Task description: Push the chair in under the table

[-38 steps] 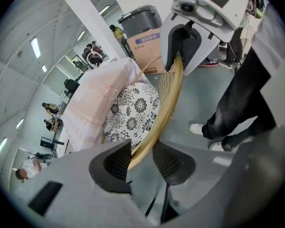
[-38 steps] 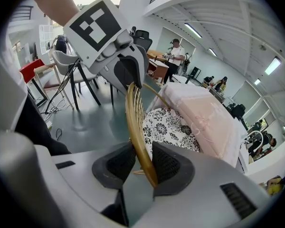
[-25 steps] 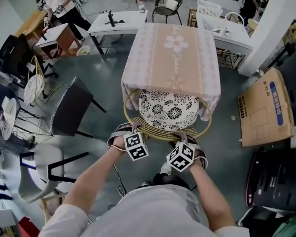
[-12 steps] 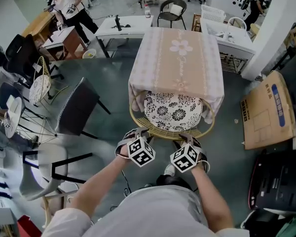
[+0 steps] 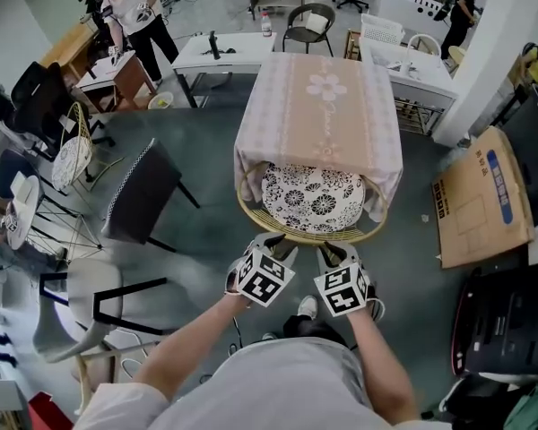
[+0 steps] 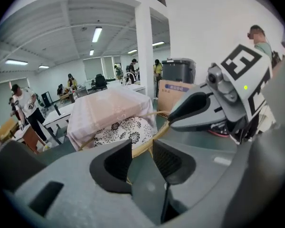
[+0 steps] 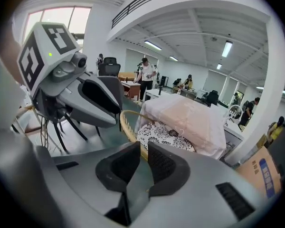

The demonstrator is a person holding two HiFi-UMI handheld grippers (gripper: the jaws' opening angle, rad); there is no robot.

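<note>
Head view: a wicker chair (image 5: 309, 202) with a floral cushion sits tucked partly under the cloth-covered table (image 5: 321, 106), its curved back rim jutting out at 6 o'clock. Just short of that rim, at 6 o'clock from the chair, the left tool (image 5: 273, 247) and right tool (image 5: 334, 254) hang side by side, both clear of the wicker. A flat cardboard box (image 5: 484, 195) lies on the floor at 3 o'clock from the table.

Left gripper view: the left tool's (image 6: 142, 148) jaws stand apart with nothing between them. The chair's rim shows beyond the gap at 12 o'clock, and the right tool (image 6: 194, 109) crosses at 2 o'clock.

Right gripper view: the right tool's (image 7: 143, 151) jaws are closing to a narrow gap, empty. The chair (image 7: 166, 132) and table (image 7: 190, 118) lie ahead at 1 o'clock.
</note>
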